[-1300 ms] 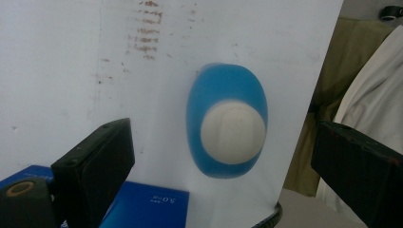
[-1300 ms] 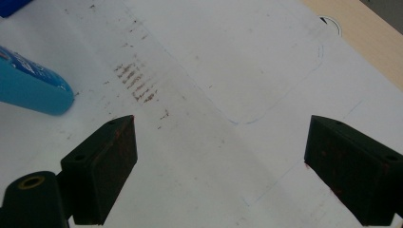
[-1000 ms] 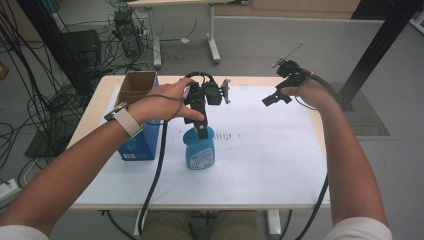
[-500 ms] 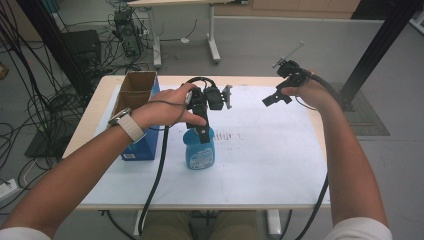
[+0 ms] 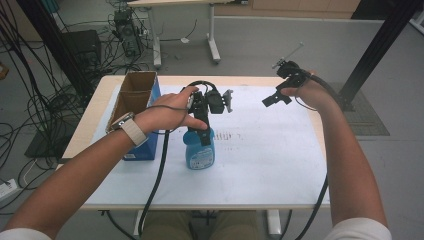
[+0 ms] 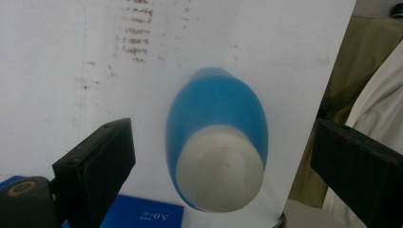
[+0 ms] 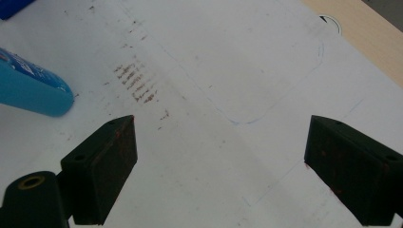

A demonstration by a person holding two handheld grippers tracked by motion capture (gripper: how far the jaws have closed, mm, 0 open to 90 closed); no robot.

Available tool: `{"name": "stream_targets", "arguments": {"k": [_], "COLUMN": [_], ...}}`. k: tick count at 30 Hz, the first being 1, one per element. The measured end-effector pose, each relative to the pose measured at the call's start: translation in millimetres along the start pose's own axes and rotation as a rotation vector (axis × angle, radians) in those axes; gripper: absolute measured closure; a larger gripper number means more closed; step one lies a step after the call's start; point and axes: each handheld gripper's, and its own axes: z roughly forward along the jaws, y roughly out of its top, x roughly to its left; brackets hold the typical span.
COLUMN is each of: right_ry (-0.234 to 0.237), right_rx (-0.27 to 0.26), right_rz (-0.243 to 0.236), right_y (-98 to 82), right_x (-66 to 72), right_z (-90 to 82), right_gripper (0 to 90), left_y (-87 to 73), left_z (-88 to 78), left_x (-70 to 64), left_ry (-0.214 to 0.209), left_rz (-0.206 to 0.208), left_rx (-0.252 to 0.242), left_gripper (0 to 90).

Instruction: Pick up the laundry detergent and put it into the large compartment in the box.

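Barely begun, by the look of it: blue spray bottle (image 5: 200, 150) upright on the tabletop (image 5: 260, 160) just beside the blue box (image 5: 141, 145), ungrasped, left gripper (image 5: 202, 131) spread wide directly above its cap, right gripper (image 5: 272, 99) open, well apart.

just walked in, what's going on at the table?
A person at a white-covered table holds a claw in each hand. The left claw hangs right over a blue bottle that stands upright, its jaws open on either side of the bottle's white top, not gripping it. The right claw is held up over the far right part of the table, open and empty. An open cardboard box stands at the left edge, beside the bottle.
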Motion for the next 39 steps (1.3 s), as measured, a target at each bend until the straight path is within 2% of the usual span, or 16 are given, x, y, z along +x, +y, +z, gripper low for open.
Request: {"name": "stream_targets", "arguments": {"k": [19,39], "right_ry": [-0.001,0.001], "right_rx": [-0.003,-0.004], "right_rz": [0.002,0.01], "right_y": [-1.7,-1.5], "right_x": [-0.4,-0.9], "right_z": [0.5,1.0], "right_gripper": [10.4,10.3], "left_y": [1.3,-1.0], "left_z": [10.1,10.6], "left_x": [-1.6,0.6], "left_ry": [0.01,0.012], "left_rz": [-0.01,-0.013], "left_rx": [0.001,-0.002], "left_gripper": [8.2,8.3]}}
